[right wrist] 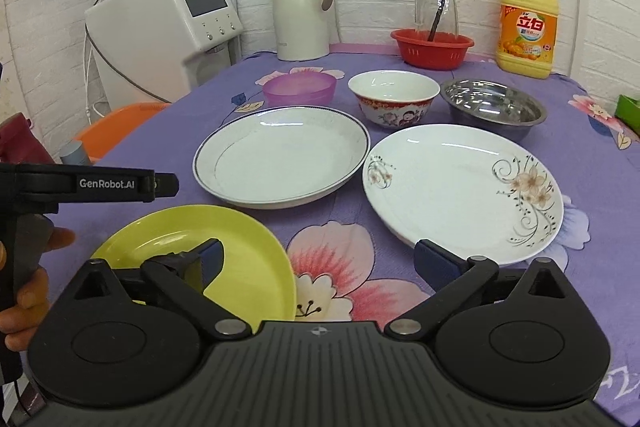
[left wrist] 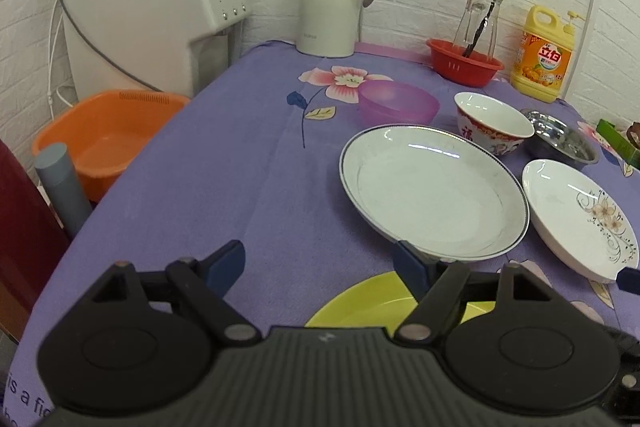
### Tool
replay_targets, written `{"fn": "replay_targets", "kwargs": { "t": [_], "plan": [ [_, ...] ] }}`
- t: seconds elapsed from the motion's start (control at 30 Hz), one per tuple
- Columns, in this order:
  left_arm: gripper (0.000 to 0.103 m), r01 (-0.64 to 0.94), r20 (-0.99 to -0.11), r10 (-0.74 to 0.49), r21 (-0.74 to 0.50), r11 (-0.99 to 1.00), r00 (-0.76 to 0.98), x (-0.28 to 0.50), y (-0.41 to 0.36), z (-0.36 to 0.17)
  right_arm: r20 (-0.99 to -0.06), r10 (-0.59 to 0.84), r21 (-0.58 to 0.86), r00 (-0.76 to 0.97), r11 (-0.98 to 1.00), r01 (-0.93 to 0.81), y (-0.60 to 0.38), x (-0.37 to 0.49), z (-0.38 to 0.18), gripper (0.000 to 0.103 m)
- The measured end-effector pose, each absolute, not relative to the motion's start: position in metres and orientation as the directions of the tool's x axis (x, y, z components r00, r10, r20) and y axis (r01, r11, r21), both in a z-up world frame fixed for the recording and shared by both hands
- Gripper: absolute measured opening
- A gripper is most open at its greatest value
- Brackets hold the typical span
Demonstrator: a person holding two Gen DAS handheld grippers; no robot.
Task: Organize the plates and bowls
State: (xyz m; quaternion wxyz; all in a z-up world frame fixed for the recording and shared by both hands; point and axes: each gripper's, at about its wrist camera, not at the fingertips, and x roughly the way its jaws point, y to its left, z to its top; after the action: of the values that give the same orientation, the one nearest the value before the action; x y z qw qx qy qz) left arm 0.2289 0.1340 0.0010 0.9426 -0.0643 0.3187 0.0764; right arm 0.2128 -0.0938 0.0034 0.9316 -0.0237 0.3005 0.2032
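Note:
On the purple cloth lie a blue-rimmed white plate (right wrist: 280, 155) (left wrist: 434, 193), a flowered white plate (right wrist: 464, 191) (left wrist: 580, 215) and a yellow-green plate (right wrist: 240, 267) (left wrist: 384, 303). Behind stand a purple bowl (right wrist: 300, 87) (left wrist: 398, 103), a red-patterned white bowl (right wrist: 394, 99) (left wrist: 494, 125) and a steel bowl (right wrist: 494, 107) (left wrist: 562, 141). My left gripper (left wrist: 320, 263) is open and empty above the cloth, left of the plates. My right gripper (right wrist: 320, 259) is open and empty, between the yellow plate and the flowered plate.
At the back stand a thermos jug (right wrist: 302, 11), a red colander (right wrist: 432, 47) with a glass jar (right wrist: 436, 3), and a yellow detergent bottle (right wrist: 528, 27). A white dispenser (left wrist: 160, 15) and an orange basin (left wrist: 108, 139) stand left of the table.

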Motion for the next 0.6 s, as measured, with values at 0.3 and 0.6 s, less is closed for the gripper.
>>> {"fn": "replay_targets", "kwargs": {
  "t": [0.3,0.6],
  "plan": [
    [0.078,-0.211,-0.626,0.131,-0.056,0.976,0.769,0.250,0.142,0.002,-0.548,0.375,0.032,0.748,0.903,-0.429,-0.090,0.245,0.010,0.103],
    [0.079,-0.240,-0.653,0.120,-0.097,0.966,0.748,0.270,0.166,-0.002,-0.535,0.431,0.020,0.727,0.867,-0.499,-0.064,0.320,0.017,0.103]
  ]
}}
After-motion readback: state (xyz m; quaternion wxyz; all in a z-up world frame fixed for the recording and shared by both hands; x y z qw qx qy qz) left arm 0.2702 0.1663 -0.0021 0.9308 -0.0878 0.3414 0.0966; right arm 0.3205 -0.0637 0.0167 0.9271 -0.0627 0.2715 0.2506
